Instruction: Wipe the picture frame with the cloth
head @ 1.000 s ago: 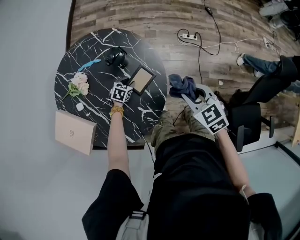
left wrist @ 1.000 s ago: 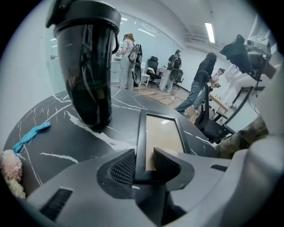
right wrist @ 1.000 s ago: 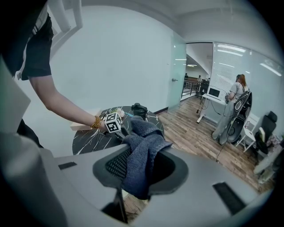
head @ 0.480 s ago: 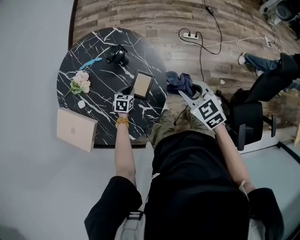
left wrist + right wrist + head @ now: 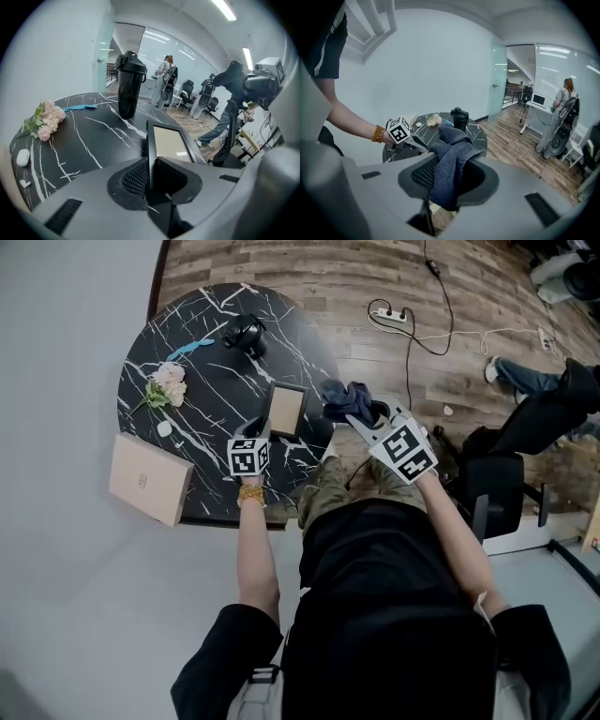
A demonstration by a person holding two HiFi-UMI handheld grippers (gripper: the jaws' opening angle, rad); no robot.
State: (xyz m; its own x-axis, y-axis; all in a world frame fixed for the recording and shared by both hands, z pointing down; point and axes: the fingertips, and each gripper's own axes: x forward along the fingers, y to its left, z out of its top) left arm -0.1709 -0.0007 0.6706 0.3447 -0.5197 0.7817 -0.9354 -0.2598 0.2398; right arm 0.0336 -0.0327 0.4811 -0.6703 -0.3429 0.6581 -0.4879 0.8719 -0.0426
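Note:
The picture frame, black-edged with a tan face, is over the right side of the round black marble table. My left gripper is shut on its near edge. In the left gripper view the frame runs away from the jaws, which clamp its dark rim. A dark blue cloth hangs bunched in my right gripper, just right of the frame and off the table's edge. The right gripper view shows the cloth pinched between the pads and draped over them.
A black shaker bottle, pink flowers, a blue item and a small white object lie on the table. A tan box overhangs its near left edge. A power strip and an office chair are on the floor at right.
My left gripper has drawn back toward the table's near edge with the frame in its jaws. The right gripper has carried the cloth left, close to the frame.

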